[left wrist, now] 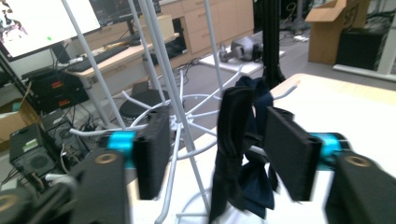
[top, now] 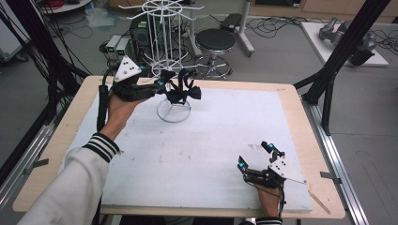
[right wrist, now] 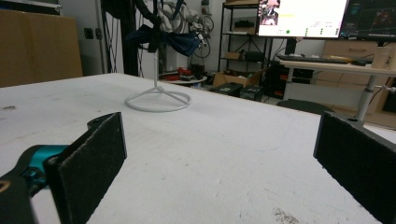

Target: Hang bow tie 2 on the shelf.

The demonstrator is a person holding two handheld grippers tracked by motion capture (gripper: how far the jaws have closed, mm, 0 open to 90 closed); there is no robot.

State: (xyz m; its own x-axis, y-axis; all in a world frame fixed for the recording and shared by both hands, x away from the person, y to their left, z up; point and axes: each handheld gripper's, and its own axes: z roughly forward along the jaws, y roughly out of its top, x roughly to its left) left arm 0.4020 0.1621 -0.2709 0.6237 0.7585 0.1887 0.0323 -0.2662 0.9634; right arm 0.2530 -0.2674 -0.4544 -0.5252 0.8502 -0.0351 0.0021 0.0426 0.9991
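While the left tongs (top: 162, 85) sit parted at upper left of the high view, the dark bow tie (top: 183, 93) hangs on the white wire rack (top: 165, 28) between the pads, untouched. Lower right, the right tongs (top: 256, 157) gape wide over the bench (top: 197, 140), holding nothing.

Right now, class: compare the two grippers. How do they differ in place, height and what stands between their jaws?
The left gripper is raised at the white wire rack near the far edge; the right gripper sits low by the near edge of the white mat. The left's jaws flank a dark bow tie hanging on the rack without pressing it; the right's jaws flank bare mat. Both are open and hand-held.
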